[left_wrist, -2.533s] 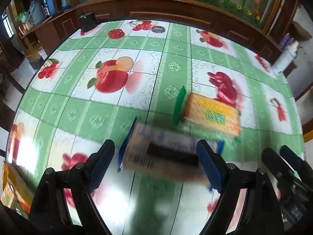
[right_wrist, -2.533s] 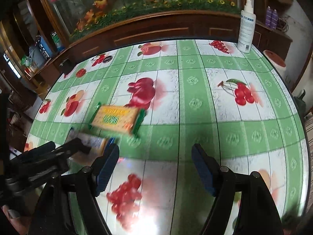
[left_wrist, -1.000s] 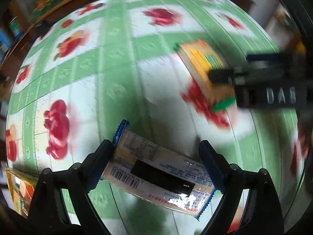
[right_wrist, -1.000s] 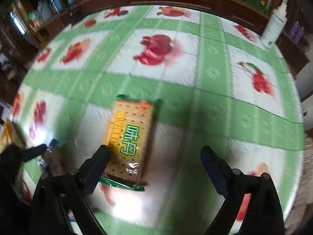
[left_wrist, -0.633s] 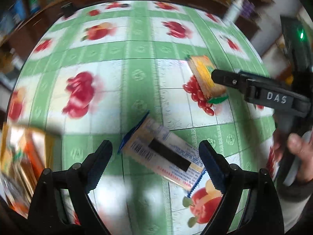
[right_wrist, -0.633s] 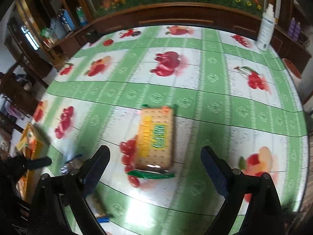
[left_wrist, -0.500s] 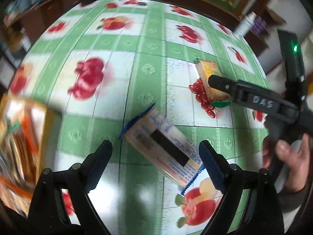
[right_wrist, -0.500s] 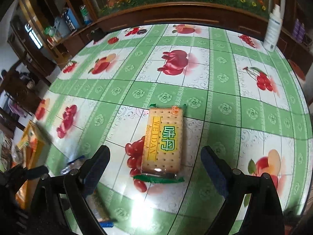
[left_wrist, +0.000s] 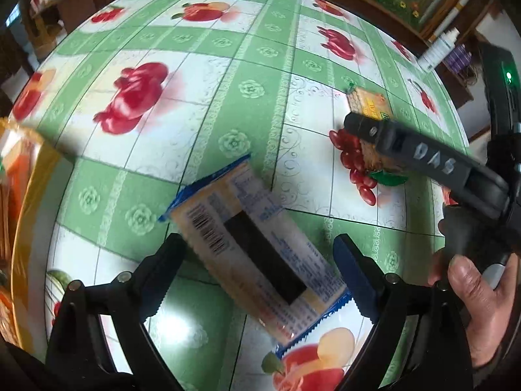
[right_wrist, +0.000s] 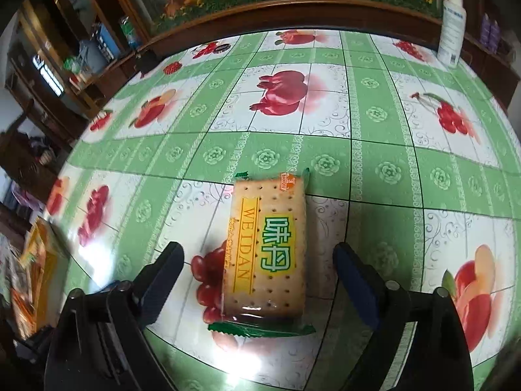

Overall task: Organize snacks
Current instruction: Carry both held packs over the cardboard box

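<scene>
Since half a second ago, the blue-edged packet (left_wrist: pixel 257 247) has swung in the left wrist view, so that its long axis now runs more steeply from upper left to lower right, and the cracker packet (right_wrist: pixel 267 247) has come nearer in the right wrist view.

Between the fingers of the left gripper (left_wrist: pixel 257 273) lies the blue-edged packet, flat on the table (left_wrist: pixel 228 65), printed back up with its barcode toward the left finger. The jaws are opening; neither pad presses on the wrapper, though its barcode corner comes close to the left finger. One crimped blue end points up and left, away from the camera; the other points down and right, toward the right finger.

The right gripper (right_wrist: pixel 257 280) hangs over the cracker packet, which lies flat between the fingers with a clear gap on each side. Its jaws are closing but do not yet touch it. The packet's long axis runs almost straight along the gripper's line of sight: its green crimped end nearest the camera, its far end pointing away, the yellow stripe on the left.

In the left wrist view a hand (left_wrist: pixel 469 296) holds the right gripper's handle at the right edge. An orange-yellow bag (right_wrist: pixel 35 270) sits at the table's left edge, and a white spray bottle (right_wrist: pixel 451 22) stands upright at the far right.
</scene>
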